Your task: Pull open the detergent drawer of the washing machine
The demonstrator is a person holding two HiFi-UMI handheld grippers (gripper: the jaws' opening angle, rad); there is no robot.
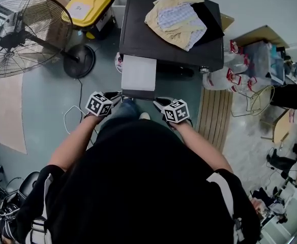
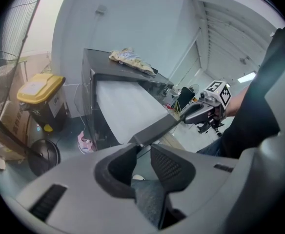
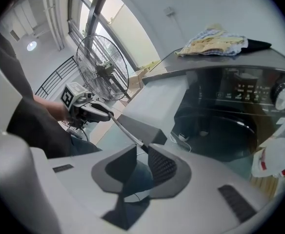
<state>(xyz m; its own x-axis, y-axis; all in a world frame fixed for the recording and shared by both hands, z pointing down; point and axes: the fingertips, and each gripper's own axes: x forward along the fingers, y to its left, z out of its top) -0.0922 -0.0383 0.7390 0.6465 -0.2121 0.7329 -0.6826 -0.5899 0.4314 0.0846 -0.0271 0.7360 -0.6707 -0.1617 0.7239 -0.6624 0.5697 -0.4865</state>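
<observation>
Dark plastic of the front panel is clamped at its left corner by the narrowly set jaws of the left gripper. Behind it, the white detergent drawer is drawn far out of the washing machine. The panel's right end is pinched by the right gripper. The drawer is judged light, stiff and smooth, best held evenly at both ends.

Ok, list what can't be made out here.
Inside of drawer: every view, only its flat white top shows.
Print on panel: right gripper view, too small and dim.
Behind door: right gripper view, glass too dark.
Front of washer: head view, hidden under its own top.
</observation>
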